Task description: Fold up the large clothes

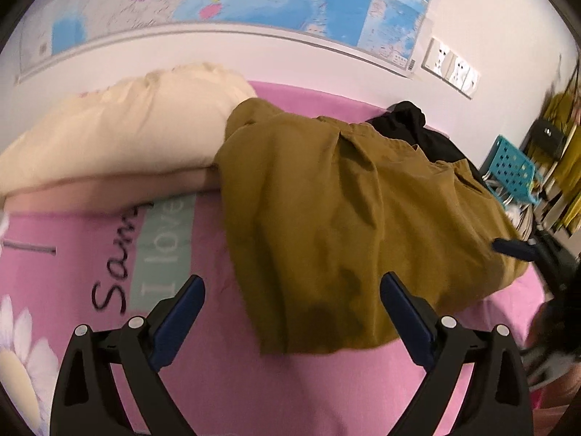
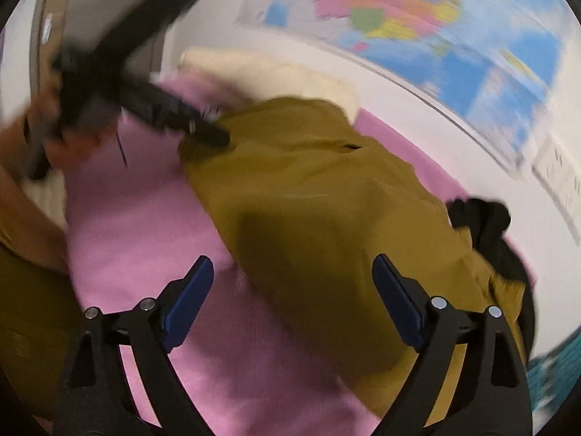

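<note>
Only from the left wrist: teal basket beyond mustard garment.

A mustard-brown garment lies rumpled on a pink bedsheet, beside a cream pillow. The left gripper hovers wide open over the garment's near edge.

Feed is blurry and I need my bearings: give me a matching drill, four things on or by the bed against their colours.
Things:
1. garment
2. pillow
3. bedsheet
4. basket

Colours:
A. pink
B. teal
C. mustard brown
D. cream

Pairs: 1-C, 2-D, 3-A, 4-B
</note>
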